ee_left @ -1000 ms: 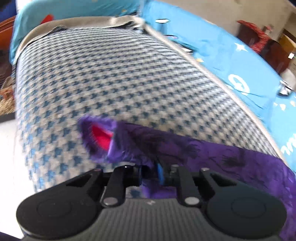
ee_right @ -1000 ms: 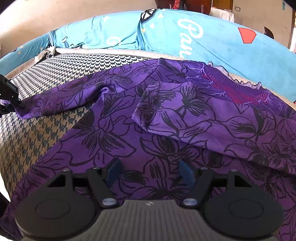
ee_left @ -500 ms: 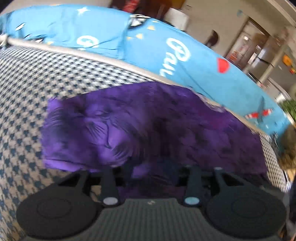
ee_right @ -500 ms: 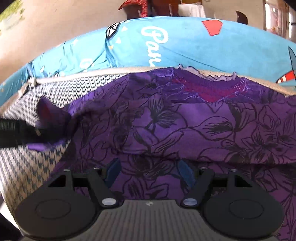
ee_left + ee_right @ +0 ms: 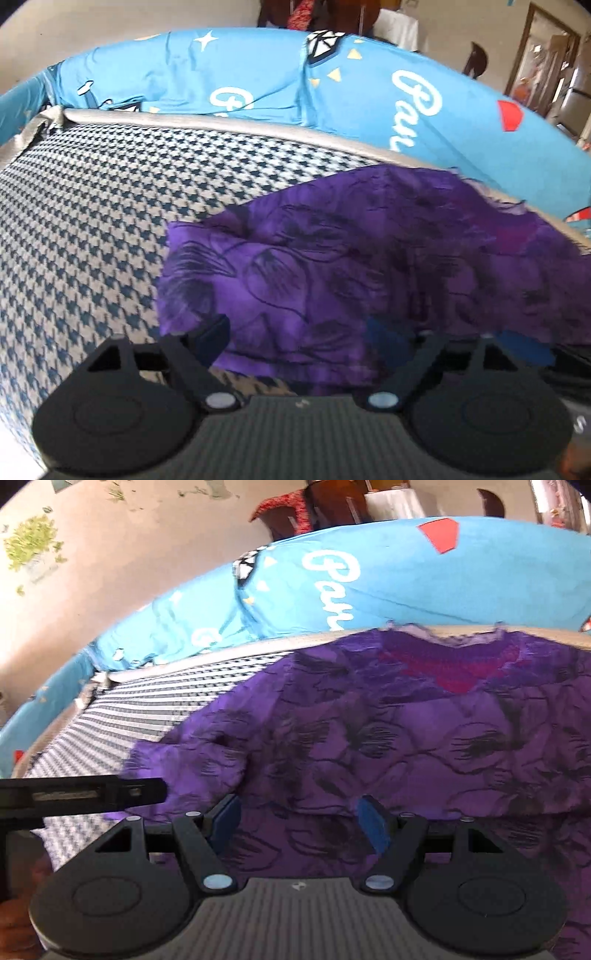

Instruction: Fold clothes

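A purple garment [image 5: 332,266] with black flower print lies on the houndstooth cover [image 5: 92,221]. Its sleeve [image 5: 192,753] is laid over the body. In the right wrist view the red neckline [image 5: 454,664] sits at the far edge. My left gripper [image 5: 299,336] hovers over the near left part of the cloth. Its jaws are opening wide, with cloth lying below them but not pinched. It also shows side-on as the left gripper [image 5: 85,797] beside the folded sleeve. My right gripper [image 5: 299,821] stands open low over the garment's body, its blue pads [image 5: 373,823] apart and nothing gripped.
A bright blue printed sheet [image 5: 369,92] runs behind the houndstooth cover, past a grey piped edge [image 5: 221,123]. A pale wall [image 5: 92,572] and dark furniture [image 5: 314,506] stand beyond. Bare houndstooth lies left of the garment.
My left gripper, shut on the sleeve end a second ago, swung it over onto the garment's body and released it; its jaws now stand apart. The right gripper stayed open and rolled slightly.
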A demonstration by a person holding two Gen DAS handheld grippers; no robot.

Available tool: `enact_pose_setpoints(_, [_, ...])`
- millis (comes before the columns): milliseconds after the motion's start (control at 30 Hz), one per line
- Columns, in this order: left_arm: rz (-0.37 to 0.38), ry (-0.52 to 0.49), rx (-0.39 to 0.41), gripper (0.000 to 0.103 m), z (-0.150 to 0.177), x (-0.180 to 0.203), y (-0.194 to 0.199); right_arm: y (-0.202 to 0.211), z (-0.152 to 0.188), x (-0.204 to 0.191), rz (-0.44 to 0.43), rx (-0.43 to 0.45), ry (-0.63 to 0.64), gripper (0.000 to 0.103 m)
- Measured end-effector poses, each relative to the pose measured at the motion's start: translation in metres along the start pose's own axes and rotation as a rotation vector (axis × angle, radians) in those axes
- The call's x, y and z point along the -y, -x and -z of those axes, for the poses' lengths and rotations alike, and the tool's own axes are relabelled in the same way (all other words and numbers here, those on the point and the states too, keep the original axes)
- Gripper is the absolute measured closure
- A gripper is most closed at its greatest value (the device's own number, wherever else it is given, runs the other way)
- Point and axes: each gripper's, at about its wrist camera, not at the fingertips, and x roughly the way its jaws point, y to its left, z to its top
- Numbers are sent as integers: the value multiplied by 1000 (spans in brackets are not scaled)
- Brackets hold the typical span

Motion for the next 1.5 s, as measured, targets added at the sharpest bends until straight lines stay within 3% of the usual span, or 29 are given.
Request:
enact_pose_setpoints(133, [-65,-15,-20,15,-9,0,-12,-10,2,-12,-79,1,15,32])
enact_pose_setpoints(267, [-117,-6,3,5,-11,-4,-19,-23,4,-16,-137,-12,-3,32])
enact_pose_setpoints(400, [-197,-33,17,3,-9,-3,-28,-37,5,-15,-176,-24,-35,32])
enact_pose_setpoints(600, [-204,31,-32,0,-13,-16,-39,-52,7,-14,-190,-42,-56,32])
enact_pose_setpoints(800, [-216,106,-56,0,-17,-29,-43,-61,7,-27,-203,-25,20,33])
enact_pose_setpoints(1200, [-222,155,-100,0,-17,-37,-49,-79,7,-39,-203,5,59,59])
enact_pose_setpoints(1367, [-226,158,-100,0,-18,-35,-50,-81,5,-39,-178,19,53,84])
enact_pose_setpoints(1433, [-230,160,-99,0,-17,-35,-49,-81,3,-36,-189,16,39,92])
enact_pose_setpoints(1500, [-227,165,-96,0,-17,-34,-48,-79,1,-36,-193,21,38,92])
